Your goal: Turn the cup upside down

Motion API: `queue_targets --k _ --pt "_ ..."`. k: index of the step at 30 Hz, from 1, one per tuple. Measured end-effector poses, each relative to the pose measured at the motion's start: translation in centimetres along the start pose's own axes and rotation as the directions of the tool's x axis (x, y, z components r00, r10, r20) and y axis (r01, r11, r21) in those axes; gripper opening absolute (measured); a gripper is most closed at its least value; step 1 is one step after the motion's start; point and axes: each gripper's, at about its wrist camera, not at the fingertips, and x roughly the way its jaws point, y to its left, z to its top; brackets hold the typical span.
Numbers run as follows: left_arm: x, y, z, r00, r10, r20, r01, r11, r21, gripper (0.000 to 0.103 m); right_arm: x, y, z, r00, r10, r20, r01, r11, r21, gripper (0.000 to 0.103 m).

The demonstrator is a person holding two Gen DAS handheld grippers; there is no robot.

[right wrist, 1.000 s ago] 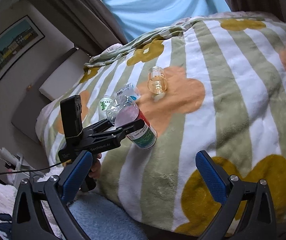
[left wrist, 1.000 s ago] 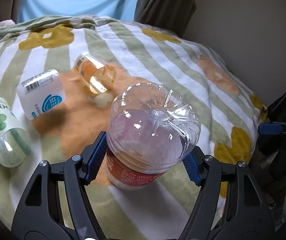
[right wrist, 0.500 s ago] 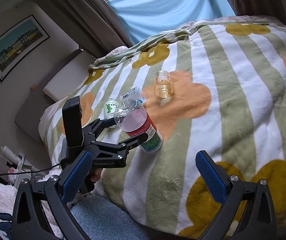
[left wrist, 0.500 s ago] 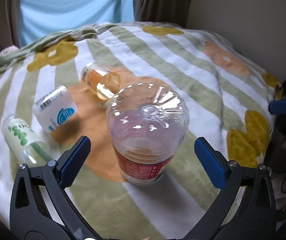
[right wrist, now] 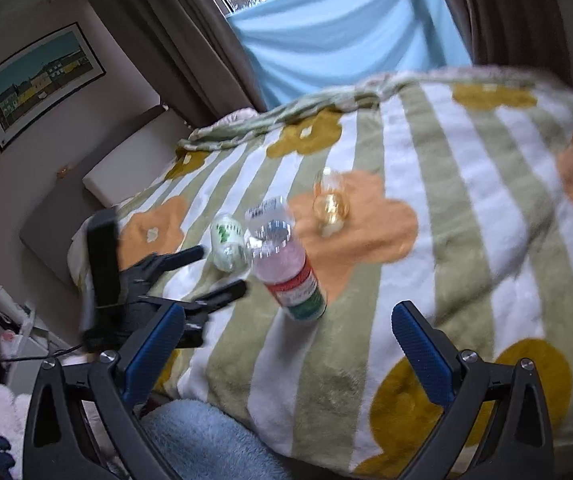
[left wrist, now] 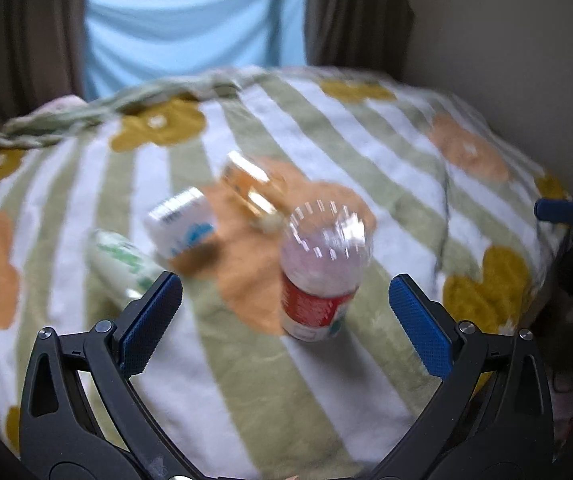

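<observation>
A clear plastic cup with a red, white and green label (left wrist: 318, 276) (right wrist: 286, 272) stands upside down on the flowered blanket (left wrist: 366, 392), its closed bottom facing up. My left gripper (left wrist: 286, 320) is open, drawn back from the cup with nothing between its blue pads; in the right wrist view the left gripper (right wrist: 218, 276) shows as a black tool left of the cup. My right gripper (right wrist: 286, 344) hangs open over the blanket's near edge, holding nothing.
An amber glass cup (left wrist: 252, 188) (right wrist: 330, 204), a white cup with a blue logo (left wrist: 180, 224) and a green-patterned cup (left wrist: 120, 256) (right wrist: 228, 246) lie on their sides behind the standing cup. A wall and curtains border the bed; blue towel fabric (right wrist: 206, 440) lies at the near edge.
One second ago my left gripper was shut on the upside-down cup. It opened, let go and has pulled back; the cup stays standing on the blanket. The right gripper has shifted only slightly.
</observation>
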Motion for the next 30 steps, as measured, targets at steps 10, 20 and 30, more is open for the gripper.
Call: queue_targets --k 10,20,30 --pt "-13.4 0.6 2.2 0.956 0.200 0.217 -0.155 0.966 -0.205 0.103 -7.0 5.8 3.1 0.907 -0.283 0.312 0.324 0.942 -0.089 0.103" --pt "-19.1 -1.2 0.6 0.901 0.321 0.292 -0.273 0.942 -0.193 0.103 -8.9 9.3 1.4 0.835 -0.327 0.442 0.411 0.906 -0.106 0.103" --pt "-20.0 -1.7 0.3 0.897 0.319 0.307 -0.269 0.943 -0.195 0.103 -9.3 9.9 0.7 0.827 -0.343 0.446 0.429 0.897 -0.105 0.103"
